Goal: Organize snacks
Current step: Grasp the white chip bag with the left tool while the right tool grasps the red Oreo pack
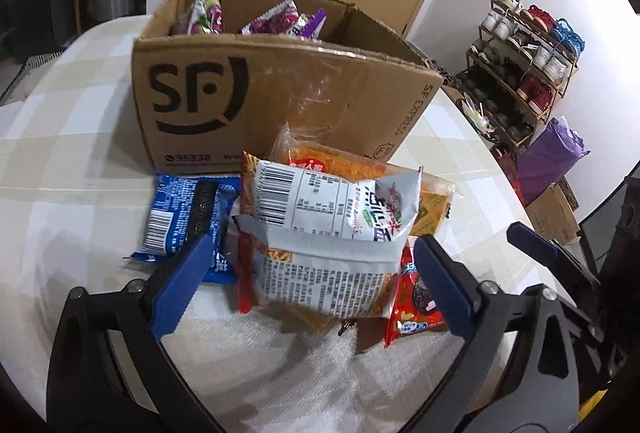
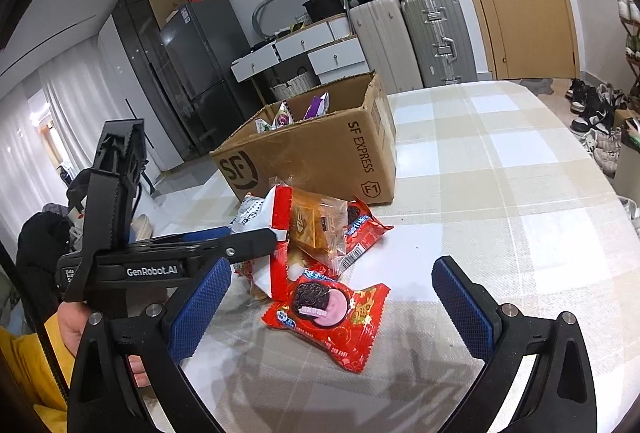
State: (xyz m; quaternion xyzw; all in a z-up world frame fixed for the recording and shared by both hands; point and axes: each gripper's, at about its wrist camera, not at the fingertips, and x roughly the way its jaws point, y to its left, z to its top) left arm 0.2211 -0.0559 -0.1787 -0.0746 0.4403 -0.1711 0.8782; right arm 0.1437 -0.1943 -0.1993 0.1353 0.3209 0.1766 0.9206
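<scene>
- Two grippers hover over a snack pile on the checked tablecloth (image 2: 500, 161); both stand spread wide and pinch nothing.
- The left gripper (image 1: 316, 281) brackets the white noodle packet (image 1: 332, 229), which lies topmost on the pile; its blue pads (image 1: 180, 289) are apart from the wrapper on either side.
- The right gripper (image 2: 332, 305) brackets a red cookie packet (image 2: 332, 317) lying flat and a little apart from the heap.
- The cardboard box (image 1: 280, 93) stands just behind the pile, flaps open, with several purple packets (image 1: 280, 19) already inside.
- A blue packet (image 1: 188, 221) lies beside the noodle packet, partly under the left pad's line of travel.
- Judged step: closing on one packet for transfer to the box.
- For a clean grasp, the left pads should likely descend until they flank the packet's midsection, then close gently; a crinkled, air-filled wrapper tends to slip or drag its neighbours along.
- The flat cookie packet probably needs an edge pinch, since little of it rises above the cloth.
</scene>
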